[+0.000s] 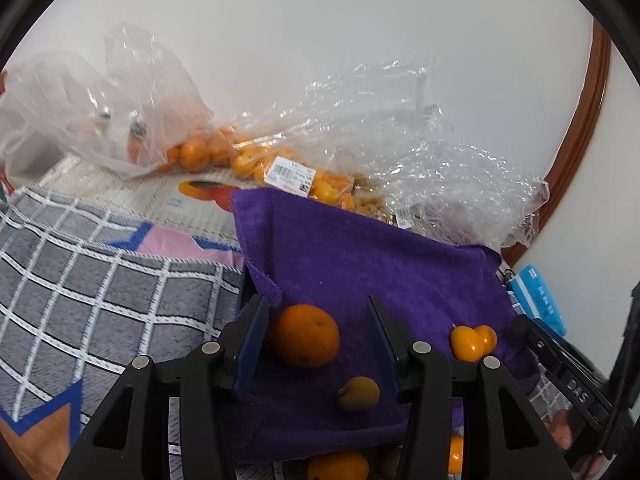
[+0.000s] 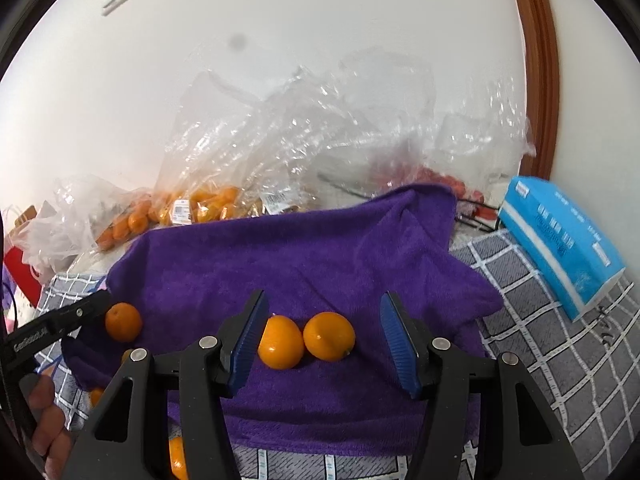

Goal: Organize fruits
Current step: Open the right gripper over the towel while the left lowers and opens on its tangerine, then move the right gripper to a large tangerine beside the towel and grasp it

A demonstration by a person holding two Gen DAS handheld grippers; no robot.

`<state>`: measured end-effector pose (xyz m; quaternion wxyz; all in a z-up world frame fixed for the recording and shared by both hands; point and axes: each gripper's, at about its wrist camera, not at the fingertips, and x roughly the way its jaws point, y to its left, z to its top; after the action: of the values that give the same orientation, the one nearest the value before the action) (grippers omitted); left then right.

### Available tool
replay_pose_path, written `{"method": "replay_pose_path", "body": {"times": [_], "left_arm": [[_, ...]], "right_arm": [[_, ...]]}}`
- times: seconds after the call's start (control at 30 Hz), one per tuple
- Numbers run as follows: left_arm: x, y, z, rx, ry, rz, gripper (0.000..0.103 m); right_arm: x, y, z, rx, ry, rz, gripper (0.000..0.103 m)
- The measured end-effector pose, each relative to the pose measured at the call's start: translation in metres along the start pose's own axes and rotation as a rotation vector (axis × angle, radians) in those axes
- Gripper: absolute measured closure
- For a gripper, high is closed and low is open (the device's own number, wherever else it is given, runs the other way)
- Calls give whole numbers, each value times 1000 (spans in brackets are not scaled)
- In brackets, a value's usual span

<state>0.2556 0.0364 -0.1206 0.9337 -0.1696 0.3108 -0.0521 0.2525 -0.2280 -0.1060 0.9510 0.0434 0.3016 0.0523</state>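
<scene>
A purple towel (image 1: pixel 360 256) lies on the checked cloth. In the left wrist view my left gripper (image 1: pixel 318 340) is open around an orange (image 1: pixel 306 335), whose left side is close to the left finger. A small brownish fruit (image 1: pixel 359 393) lies just in front, and two small shiny orange fruits (image 1: pixel 473 342) lie to the right. In the right wrist view my right gripper (image 2: pixel 324 344) is open, with those two fruits (image 2: pixel 306 340) between its fingers on the towel (image 2: pixel 320 256). The orange (image 2: pixel 123 321) sits at the left by the left gripper's tip.
Clear plastic bags of oranges (image 1: pixel 240 160) and crumpled plastic (image 1: pixel 420 152) lie behind the towel against the white wall. A blue tissue pack (image 2: pixel 560 240) stands at the right. More oranges (image 1: pixel 338 466) lie under the towel's near edge. A brown frame (image 2: pixel 540 80) runs up the right.
</scene>
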Motion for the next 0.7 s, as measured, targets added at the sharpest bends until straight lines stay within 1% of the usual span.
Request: {"method": "replay_pose_path", "body": {"times": [0.1,0.2,0.3,0.37,0.4,0.47,0.6,0.7], "left_arm": [[-8,-6,3,26,-28,17,56],[-21,-12,10,51,-64,26,56],[-28,-17,16,76,-36,47,56],[-37,-18,18,79,-29,41,56],[-41,-19,18,85,-27,49,56],[-48,-18,18,98,-20,77,56],[-59,-6,11,96,34,71,56],[-73,5,2,103,37,82,56]], "right_arm": [[-8,8,1,-21,-6,8,45],[-15,15,3,-27,-4,40,45],[-23,19,2,-9,42,85,45],[-33,22,-5,-4,51,110,45],[-39,25,-9,-7,54,119,45],[-50,32,-20,-15,64,124,45],[-59,47,-43,-28,109,147,45],[-66,58,-61,-27,140,176,45]]}}
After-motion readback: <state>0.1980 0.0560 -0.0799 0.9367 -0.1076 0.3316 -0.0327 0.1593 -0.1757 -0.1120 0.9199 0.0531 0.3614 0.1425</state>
